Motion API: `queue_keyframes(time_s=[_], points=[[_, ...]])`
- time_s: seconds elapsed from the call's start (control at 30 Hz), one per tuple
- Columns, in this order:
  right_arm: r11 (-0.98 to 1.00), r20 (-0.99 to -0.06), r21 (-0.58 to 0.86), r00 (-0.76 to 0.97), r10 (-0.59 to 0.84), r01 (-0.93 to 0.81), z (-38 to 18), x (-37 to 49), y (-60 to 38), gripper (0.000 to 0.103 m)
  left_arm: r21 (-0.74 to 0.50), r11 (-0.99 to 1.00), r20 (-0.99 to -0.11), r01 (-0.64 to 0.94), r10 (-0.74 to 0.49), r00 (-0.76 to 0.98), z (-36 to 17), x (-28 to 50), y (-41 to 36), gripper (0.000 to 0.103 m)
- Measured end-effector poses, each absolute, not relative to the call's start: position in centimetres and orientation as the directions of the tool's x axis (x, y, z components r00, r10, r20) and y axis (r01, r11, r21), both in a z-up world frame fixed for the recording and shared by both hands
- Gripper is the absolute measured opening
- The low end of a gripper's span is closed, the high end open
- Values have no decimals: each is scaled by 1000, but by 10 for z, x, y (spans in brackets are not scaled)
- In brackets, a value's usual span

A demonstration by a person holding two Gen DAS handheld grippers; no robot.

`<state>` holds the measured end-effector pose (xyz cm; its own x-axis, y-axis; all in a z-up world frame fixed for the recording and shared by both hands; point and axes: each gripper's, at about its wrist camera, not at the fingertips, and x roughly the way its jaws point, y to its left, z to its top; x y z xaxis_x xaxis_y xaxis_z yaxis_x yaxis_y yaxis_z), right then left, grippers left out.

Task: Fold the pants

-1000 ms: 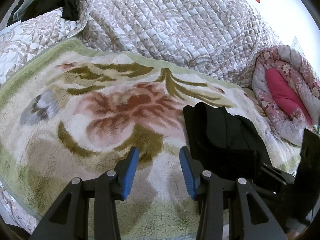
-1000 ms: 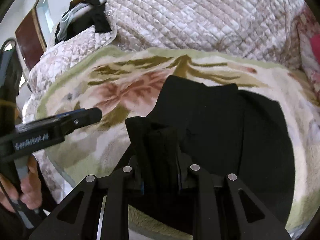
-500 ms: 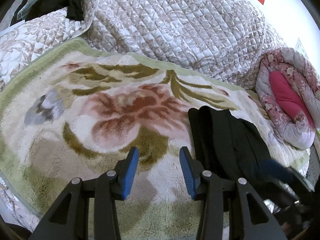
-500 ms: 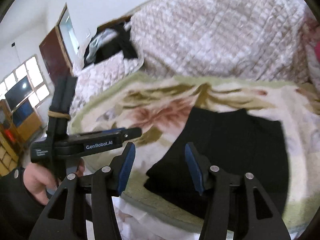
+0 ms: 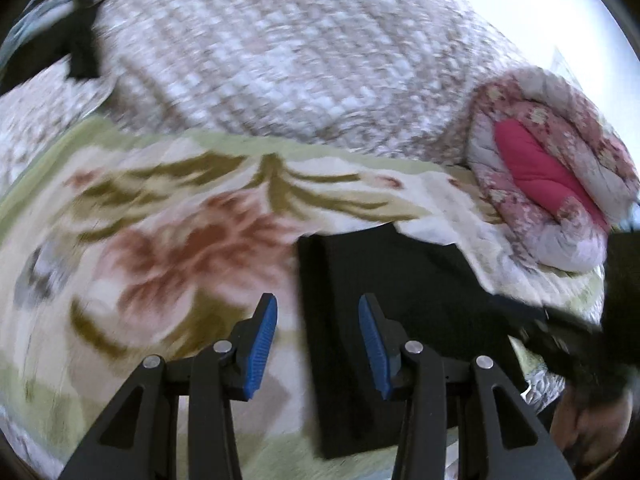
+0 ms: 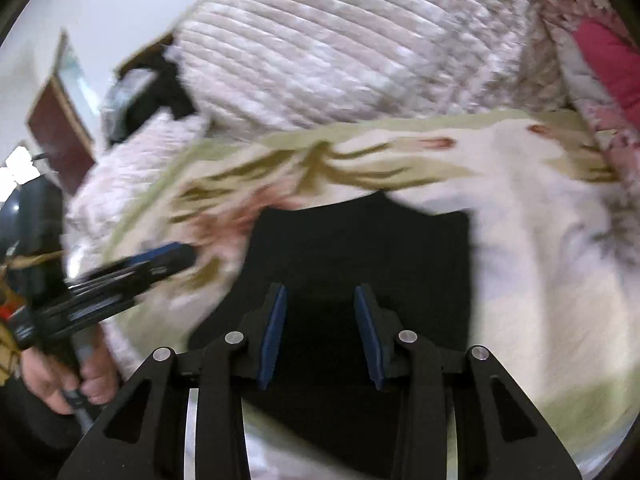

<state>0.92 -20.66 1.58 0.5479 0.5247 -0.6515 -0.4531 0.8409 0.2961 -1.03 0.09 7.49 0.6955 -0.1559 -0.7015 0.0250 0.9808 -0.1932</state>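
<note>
Black pants [image 6: 360, 256] lie as compact folded rectangle on floral blanket [image 6: 540, 240]; fold looks approx done. Left gripper [image 5: 318, 340] jaws apart, empty. Right gripper [image 6: 320, 332] jaws closing, nothing btwn pads.

Both views are smeared by motion blur. In the left wrist view the right gripper [image 5: 560, 332] is reduced to a dark streak, its jaws unreadable. The near edge of the black pants [image 6: 360, 248] is hidden behind the gripper frame. The dark clothing [image 6: 152, 80] is too blurred to be identified.
</note>
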Motion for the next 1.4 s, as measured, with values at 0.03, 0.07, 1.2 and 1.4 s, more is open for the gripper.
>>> queue_keyframes(time_s=[0.03,0.07,1.2,1.4], points=[[852,-672,283,542,504,-441,16,22,-211,37,-185,981,-700,54,-170,693,77,-4,-7,45],[856,-683,271,538,494,-441,16,30,-214,37,-177,981,-699,84,-185,691,77,4,-13,45],[918,-664,198,642,384,-344,10,-12,-240,19,-36,989,-727,141,-123,676,59,-6,-40,47],[909,-659,157,644,388,-386,1,-49,-226,19,-42,988,-741,148,-130,659,44,-41,-39,47]])
